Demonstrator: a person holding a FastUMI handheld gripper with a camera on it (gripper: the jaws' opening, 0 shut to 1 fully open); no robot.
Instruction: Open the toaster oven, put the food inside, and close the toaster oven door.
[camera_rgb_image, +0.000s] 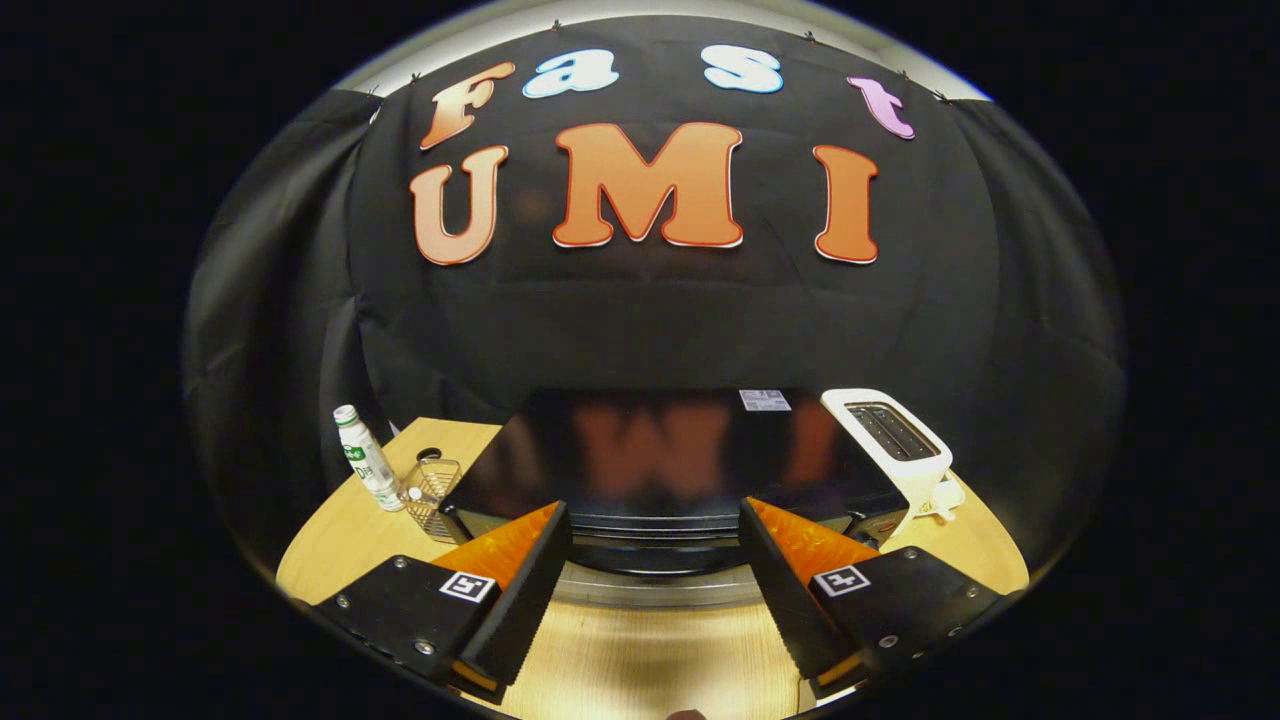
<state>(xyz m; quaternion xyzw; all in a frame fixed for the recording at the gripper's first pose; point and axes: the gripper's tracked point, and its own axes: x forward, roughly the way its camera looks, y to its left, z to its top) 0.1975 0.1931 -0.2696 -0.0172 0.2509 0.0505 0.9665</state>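
Gripper view: one toaster oven (650, 470), claw (655, 535) agape.

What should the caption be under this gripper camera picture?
Open gripper held above the toaster oven, with bottle and white toaster alongside.

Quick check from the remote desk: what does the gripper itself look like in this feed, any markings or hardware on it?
The gripper has two wedge-shaped fingers with ridged inner faces, tapering toward the toaster oven. Each finger is mounted on a flat block fastened with small silver screws, and each block carries a square black-and-white fiducial tag. No cables or sleeves are visible.
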